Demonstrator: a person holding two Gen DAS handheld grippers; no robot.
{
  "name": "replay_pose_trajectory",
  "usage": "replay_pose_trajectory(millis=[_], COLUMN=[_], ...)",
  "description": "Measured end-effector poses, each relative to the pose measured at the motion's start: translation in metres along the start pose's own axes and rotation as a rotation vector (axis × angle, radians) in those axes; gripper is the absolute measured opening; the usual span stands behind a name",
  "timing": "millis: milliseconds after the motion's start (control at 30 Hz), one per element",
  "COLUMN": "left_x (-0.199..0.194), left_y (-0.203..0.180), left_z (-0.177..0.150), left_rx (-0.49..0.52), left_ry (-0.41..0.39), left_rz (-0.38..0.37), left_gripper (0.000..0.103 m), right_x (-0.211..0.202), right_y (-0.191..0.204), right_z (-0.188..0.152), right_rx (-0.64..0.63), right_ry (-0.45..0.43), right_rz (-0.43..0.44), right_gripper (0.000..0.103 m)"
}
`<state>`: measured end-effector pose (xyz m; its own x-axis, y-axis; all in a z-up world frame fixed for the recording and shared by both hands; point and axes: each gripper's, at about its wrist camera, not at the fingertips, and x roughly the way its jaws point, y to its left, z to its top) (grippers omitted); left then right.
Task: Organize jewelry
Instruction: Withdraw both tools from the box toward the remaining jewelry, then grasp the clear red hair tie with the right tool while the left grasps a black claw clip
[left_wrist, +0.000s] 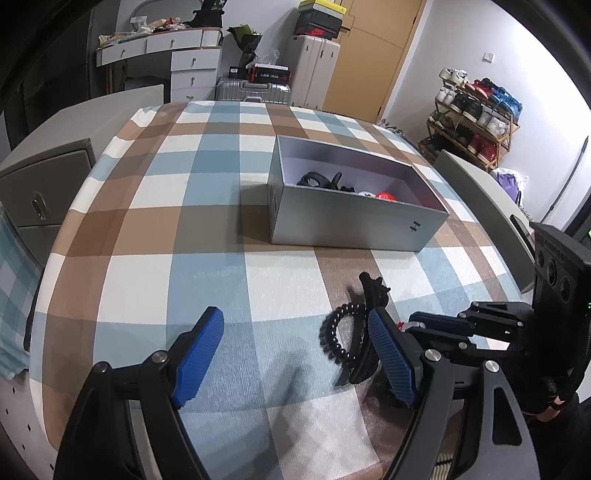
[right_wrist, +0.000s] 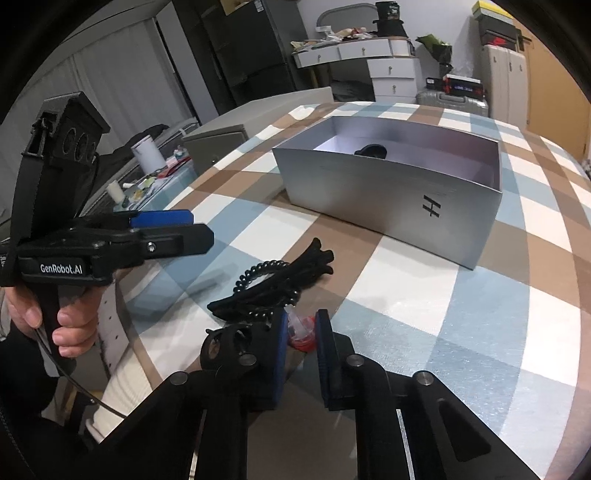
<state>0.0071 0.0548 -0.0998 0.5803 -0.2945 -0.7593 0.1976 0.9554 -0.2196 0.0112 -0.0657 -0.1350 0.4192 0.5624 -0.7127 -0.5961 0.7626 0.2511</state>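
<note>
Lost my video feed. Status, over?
Right hand-held gripper shut on red clip. Left hand-held gripper open, empty. Silver box ahead, path clear.

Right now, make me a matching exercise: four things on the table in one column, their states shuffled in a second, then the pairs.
Things:
1. left gripper
2. right gripper
3. grey box
4. black spiral hair tie

States:
A. lies loose on the checked cloth beside a black hair clip
B. jaws shut on a small red and clear piece
C. jaws wide apart, holding nothing
D. lidless, with dark items inside

Pairs: 1-C, 2-B, 3-D, 4-A
</note>
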Motion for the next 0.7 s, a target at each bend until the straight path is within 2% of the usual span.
replay_pose_trajectory(millis=[100, 333, 533, 700], left_x=[0.001, 0.001, 0.011, 0.014], left_y=[0.000, -0.005, -0.013, -0.023], left_z=[-0.001, -0.003, -0.001, 0.002], left_rx=[-0.001, 0.011, 0.032, 0.055], left_ry=[0.009, 0.017, 0.052, 0.068], left_rz=[0.000, -0.006, -0.009, -0.059], left_gripper=[0.077, 0.077, 0.077, 0.077], right_x=[-0.002, -0.022, -0.031, -0.035], right_y=[-0.002, -0.022, -0.026, -0.028], right_z=[-0.001, 0.000, -0.002, -0.006], right_rx=[0.017, 0.122, 0.130, 0.130], right_ry=[-0.012, -0.104, -0.130, -0.143], right_rz=[0.003, 0.015, -0.008, -0.020], right_gripper=[0.014, 0.014, 0.014, 0.014])
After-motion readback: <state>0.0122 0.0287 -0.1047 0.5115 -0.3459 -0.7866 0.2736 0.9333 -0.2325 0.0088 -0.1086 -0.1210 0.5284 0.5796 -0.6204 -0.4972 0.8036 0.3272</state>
